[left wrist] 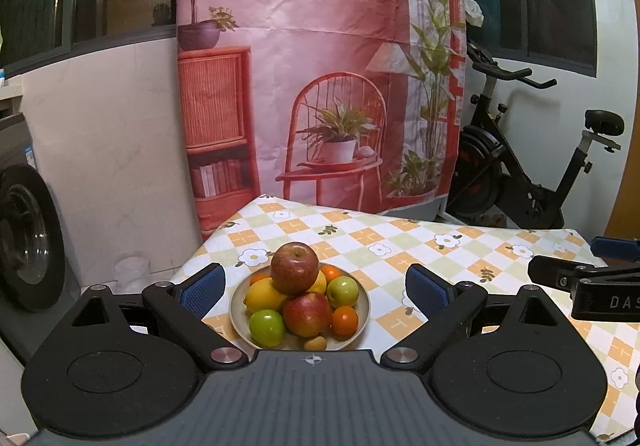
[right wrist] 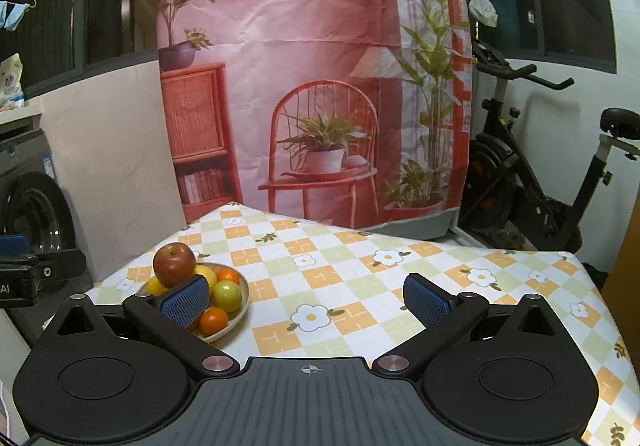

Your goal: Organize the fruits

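At the far left of the left wrist view, a washer (left wrist: 28,242) is being seen beside the desk (left wrist: 460,258), which is being covered by a checked, flowered cloth. The left claw (left wrist: 314,288) is being held with its blue pads wide apart and nothing gripped, and the bowl (left wrist: 238,320) is being framed between them, near the desk's left edge. The bowl is being kept heaped with fruit: a big red apple (left wrist: 295,268) is being carried on top of the pile, a lemon (left wrist: 264,298) and a green apple (left wrist: 267,328) are being shown at the left, a second red apple (left wrist: 308,314) in the middle, and another green apple (left wrist: 343,291) and an orange (left wrist: 345,321) at the right. A small tan fruit (left wrist: 315,343) is being seen at the front rim. Behind the desk a pink printed backdrop (left wrist: 320,66) is being hung, with an exercise bike (left wrist: 520,166) at its right. In the right wrist view, the right claw (right wrist: 306,300) is likewise being held apart and empty over bare cloth, well right of the bowl (right wrist: 224,330), part of which is being hidden by its left pad (right wrist: 186,302).
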### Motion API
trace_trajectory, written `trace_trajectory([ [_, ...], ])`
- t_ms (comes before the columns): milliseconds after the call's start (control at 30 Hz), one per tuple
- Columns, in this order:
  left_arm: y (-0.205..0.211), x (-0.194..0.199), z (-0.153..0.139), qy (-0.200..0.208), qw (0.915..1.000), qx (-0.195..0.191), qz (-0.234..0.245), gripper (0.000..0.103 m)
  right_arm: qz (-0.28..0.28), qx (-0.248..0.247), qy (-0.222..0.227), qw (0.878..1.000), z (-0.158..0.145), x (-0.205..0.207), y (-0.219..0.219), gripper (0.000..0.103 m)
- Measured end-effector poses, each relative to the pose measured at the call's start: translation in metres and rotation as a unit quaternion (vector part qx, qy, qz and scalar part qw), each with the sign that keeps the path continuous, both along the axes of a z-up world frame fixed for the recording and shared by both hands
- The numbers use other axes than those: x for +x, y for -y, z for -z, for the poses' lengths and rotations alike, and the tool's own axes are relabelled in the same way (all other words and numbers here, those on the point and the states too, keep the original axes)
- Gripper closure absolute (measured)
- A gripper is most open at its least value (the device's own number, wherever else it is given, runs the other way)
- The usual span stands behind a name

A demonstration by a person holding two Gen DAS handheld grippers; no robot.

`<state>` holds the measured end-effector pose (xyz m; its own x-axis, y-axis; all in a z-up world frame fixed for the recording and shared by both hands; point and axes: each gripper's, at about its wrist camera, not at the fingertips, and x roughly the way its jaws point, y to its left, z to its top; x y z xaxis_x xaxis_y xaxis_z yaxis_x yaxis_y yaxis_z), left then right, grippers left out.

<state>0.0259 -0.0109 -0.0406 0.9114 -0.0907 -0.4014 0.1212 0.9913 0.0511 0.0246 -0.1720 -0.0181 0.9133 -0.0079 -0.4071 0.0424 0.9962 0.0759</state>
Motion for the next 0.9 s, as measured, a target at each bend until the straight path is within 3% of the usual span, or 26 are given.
trace_trajectory([
  [900,-0.0014,-0.0009,0.0024,-0.004,1.0000,-0.002,0.002,0.005,0.007,-0.001,0.003,1.000,0.0014,-0.0026,0.0048,0.001],
])
